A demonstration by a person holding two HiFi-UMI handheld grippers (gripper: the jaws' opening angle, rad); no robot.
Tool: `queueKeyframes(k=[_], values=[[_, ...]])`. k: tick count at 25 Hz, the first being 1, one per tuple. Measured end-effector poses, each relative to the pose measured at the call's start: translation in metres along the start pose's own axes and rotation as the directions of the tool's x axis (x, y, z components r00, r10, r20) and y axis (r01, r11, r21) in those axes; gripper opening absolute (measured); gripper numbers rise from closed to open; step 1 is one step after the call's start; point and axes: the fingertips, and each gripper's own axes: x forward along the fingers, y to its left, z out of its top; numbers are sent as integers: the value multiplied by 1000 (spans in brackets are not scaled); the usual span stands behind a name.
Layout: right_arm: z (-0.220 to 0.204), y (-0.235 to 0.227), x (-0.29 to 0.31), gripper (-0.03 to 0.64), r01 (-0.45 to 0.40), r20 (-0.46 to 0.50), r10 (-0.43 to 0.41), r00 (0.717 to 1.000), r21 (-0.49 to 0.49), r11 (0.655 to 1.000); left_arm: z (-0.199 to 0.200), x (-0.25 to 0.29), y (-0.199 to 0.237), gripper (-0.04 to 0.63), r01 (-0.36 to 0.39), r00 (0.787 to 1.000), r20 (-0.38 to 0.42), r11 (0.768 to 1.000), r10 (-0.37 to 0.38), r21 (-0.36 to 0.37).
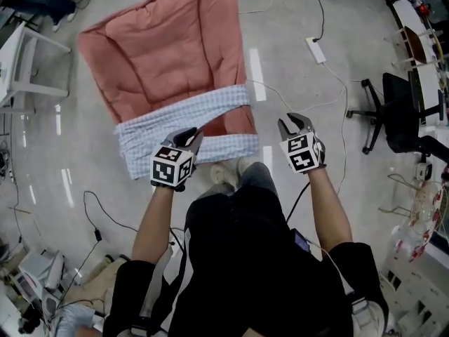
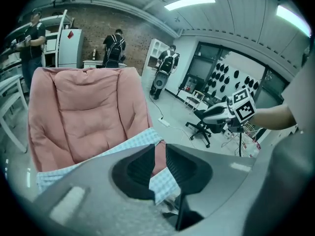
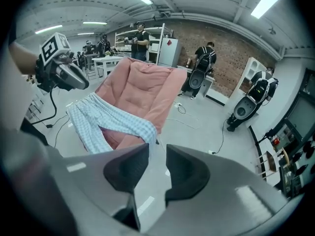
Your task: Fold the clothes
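Blue-checked trousers point(image 1: 144, 142) lie folded in a V across the near end of a pink padded cushion point(image 1: 168, 48) spread on the floor. My left gripper point(image 1: 191, 137) hovers over the trousers' near edge. Its jaws stand a narrow gap apart, and the cloth point(image 2: 123, 149) shows beyond them, not pinched. My right gripper point(image 1: 293, 123) hangs over bare floor to the right of the cushion, slightly open and empty. In the right gripper view the trousers point(image 3: 113, 119) and cushion point(image 3: 142, 87) lie ahead to the left, with the left gripper point(image 3: 78, 80) above them.
A black office chair point(image 1: 393, 111) stands at the right. A white power strip point(image 1: 316, 50) and cables trail over the floor behind the cushion. A white table point(image 1: 28, 69) is at the far left. My shoes point(image 1: 228, 170) are at the cushion's near edge. People stand by the back wall.
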Motion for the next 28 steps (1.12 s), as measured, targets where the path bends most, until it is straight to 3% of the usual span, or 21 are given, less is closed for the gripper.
queueKeyframes(k=[7,11,16,22,25,28], values=[[-14,-1,45,114,-95,-29,95,995,1,995,-12,32,2,78,-34,998,-55,999,32,-40],[-12,-20,74,114,-185,-45,183,982,-53,981,0,63,19,78,-113,991,-82,991,107,-70],[-14,-50,109,114,-338,-97,325,941,-197,920,11,93,31,78,-242,968,-117,954,224,-177],[-13,-78,147,114,-433,-159,402,902,-307,848,15,103,37,78,-334,942,-121,905,313,-263],[-10,-64,157,114,-464,-193,422,886,-332,821,6,91,47,78,-355,935,-125,893,333,-277],[-8,-46,166,114,-483,-199,440,875,-318,816,-8,86,59,78,-358,933,-147,898,329,-257]])
